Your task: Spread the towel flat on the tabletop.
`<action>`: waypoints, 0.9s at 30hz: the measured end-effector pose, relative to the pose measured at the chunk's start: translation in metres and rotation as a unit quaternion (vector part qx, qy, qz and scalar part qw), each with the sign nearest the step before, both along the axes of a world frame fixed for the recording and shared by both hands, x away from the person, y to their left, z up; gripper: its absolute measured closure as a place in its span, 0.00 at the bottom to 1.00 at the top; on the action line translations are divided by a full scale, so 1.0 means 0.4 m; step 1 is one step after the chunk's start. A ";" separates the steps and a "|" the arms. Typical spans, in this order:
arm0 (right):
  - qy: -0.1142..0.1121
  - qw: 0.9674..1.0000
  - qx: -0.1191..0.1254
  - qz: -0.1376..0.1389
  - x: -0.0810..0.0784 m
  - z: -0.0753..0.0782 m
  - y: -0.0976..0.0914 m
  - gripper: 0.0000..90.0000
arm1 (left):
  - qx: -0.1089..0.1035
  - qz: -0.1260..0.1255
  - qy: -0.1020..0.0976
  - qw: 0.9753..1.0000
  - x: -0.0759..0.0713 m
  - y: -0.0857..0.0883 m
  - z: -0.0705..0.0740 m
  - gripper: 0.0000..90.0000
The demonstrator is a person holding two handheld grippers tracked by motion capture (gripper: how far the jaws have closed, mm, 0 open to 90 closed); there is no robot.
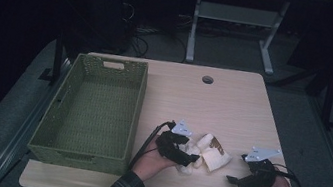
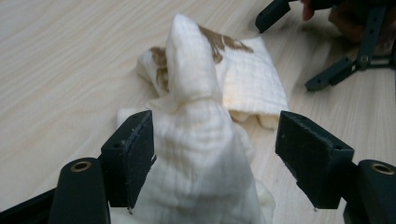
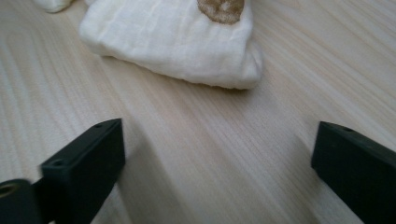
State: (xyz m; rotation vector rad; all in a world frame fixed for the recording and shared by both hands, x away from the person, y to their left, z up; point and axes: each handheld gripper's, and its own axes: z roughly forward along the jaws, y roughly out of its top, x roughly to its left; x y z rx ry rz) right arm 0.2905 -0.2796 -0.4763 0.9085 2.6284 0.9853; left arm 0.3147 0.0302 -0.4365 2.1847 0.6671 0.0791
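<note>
Left gripper view is showing the left gripper (image 2: 215, 158) spread around the cloth (image 2: 205, 154), right gripper (image 3: 215, 172) gaping empty; keep folds tidy.

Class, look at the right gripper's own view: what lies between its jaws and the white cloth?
Only bare wooden table lies between the right gripper, jaws open, and the cloth, shown in the right gripper view.

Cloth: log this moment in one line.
cloth bunched on table | left gripper open around it | right gripper open, apart | basket empty
</note>
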 end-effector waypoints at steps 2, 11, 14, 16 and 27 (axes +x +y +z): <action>0.001 1.000 0.008 -0.002 -0.003 0.006 -0.004 0.09 | 0.000 0.009 0.002 1.000 -0.005 0.007 -0.005 0.31; -0.025 0.996 0.080 0.031 0.001 0.068 0.004 0.35 | 0.009 0.055 0.002 0.998 -0.012 0.049 -0.018 0.35; -0.019 0.993 0.100 0.060 0.004 0.075 0.033 0.48 | 0.019 0.069 0.002 0.997 -0.007 0.056 -0.025 0.39; -0.019 0.992 0.103 0.067 0.006 0.073 0.042 0.49 | 0.022 0.071 0.000 0.997 -0.004 0.056 -0.025 0.39; -0.007 0.991 0.088 0.098 0.011 0.047 0.123 0.59 | 0.051 0.111 -0.012 0.992 0.016 0.060 -0.056 0.44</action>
